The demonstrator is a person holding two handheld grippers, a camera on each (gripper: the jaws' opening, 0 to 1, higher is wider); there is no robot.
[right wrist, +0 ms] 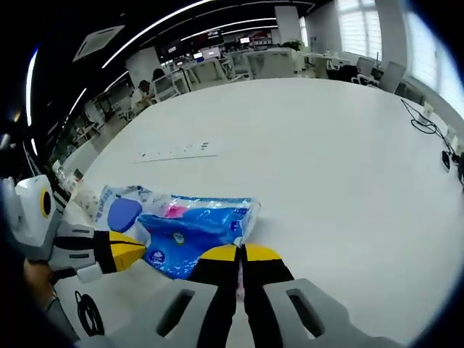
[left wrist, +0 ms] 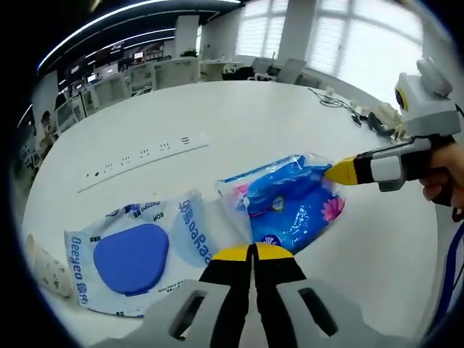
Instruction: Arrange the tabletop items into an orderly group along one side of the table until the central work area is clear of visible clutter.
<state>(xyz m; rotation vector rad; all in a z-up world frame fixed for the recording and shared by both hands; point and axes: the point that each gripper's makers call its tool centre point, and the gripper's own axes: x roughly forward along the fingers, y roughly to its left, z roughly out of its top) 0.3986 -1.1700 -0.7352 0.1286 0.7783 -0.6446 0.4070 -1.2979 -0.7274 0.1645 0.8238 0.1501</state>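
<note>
A blue tissue pack lies on the white table, with one end resting over a clear wipes pack with a round blue lid. My left gripper has its yellow-tipped jaws pressed together on the near edge of the tissue pack. My right gripper comes in from the right, its tip on the pack's far corner. In the right gripper view my right gripper is shut at the edge of the tissue pack. There the left gripper meets the pack's other end, beside the wipes pack.
A long white power strip lies flat beyond the packs. Cables and small devices sit at the far right table edge. A patterned paper item lies at the left edge. A person's hand holds the right gripper. Office desks stand behind.
</note>
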